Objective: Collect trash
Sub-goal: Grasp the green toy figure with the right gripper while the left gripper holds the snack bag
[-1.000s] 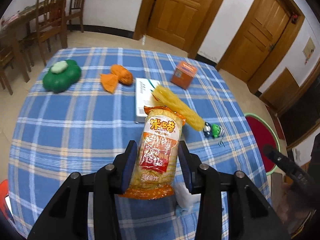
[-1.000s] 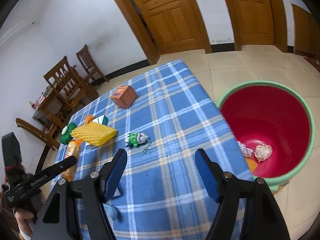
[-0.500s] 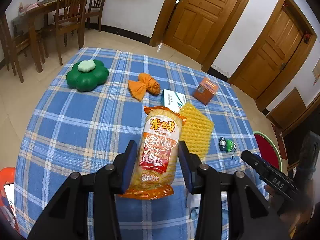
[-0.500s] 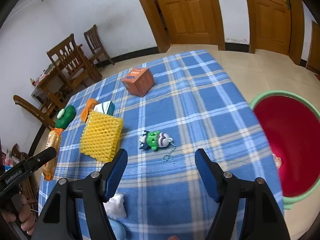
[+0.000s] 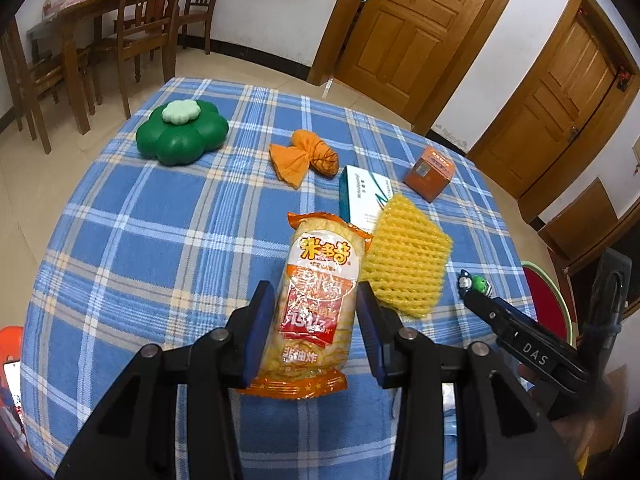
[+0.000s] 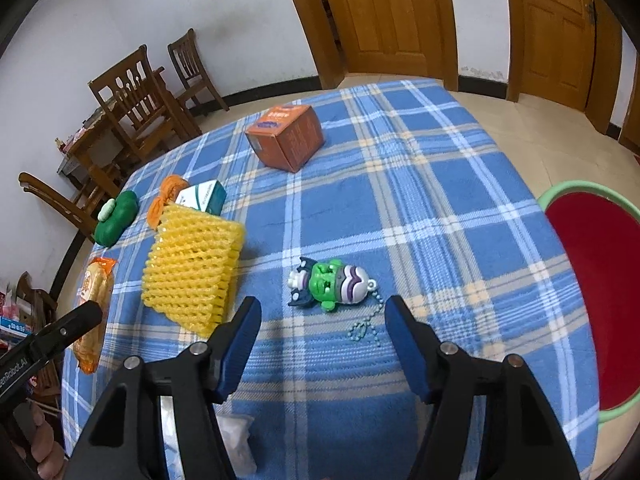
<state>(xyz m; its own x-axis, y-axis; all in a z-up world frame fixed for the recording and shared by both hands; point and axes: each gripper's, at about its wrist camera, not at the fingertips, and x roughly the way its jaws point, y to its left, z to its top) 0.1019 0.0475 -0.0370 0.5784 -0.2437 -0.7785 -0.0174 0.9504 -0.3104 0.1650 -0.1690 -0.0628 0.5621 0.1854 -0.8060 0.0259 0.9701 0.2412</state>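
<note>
My left gripper (image 5: 316,300) is shut on an orange snack packet (image 5: 316,304) and holds it above the blue checked table (image 5: 160,220). The packet also shows at the left of the right wrist view (image 6: 94,312). My right gripper (image 6: 320,316) is open and empty, low over the table, just in front of a green toy keychain (image 6: 332,284). A yellow foam net (image 6: 192,264) lies left of the toy. The red bin with a green rim (image 6: 592,288) stands on the floor at the right.
On the table lie an orange box (image 6: 286,138), a white and teal carton (image 5: 364,196), an orange wrapper (image 5: 304,158) and a green flower-shaped case (image 5: 182,132). White crumpled paper (image 6: 236,440) lies under my right gripper. Wooden chairs (image 5: 148,28) stand beyond the table.
My right gripper has swung left from over the bin to above the table by the toy. My left gripper has kept hold of the packet and pulled back, bringing more of the table into view.
</note>
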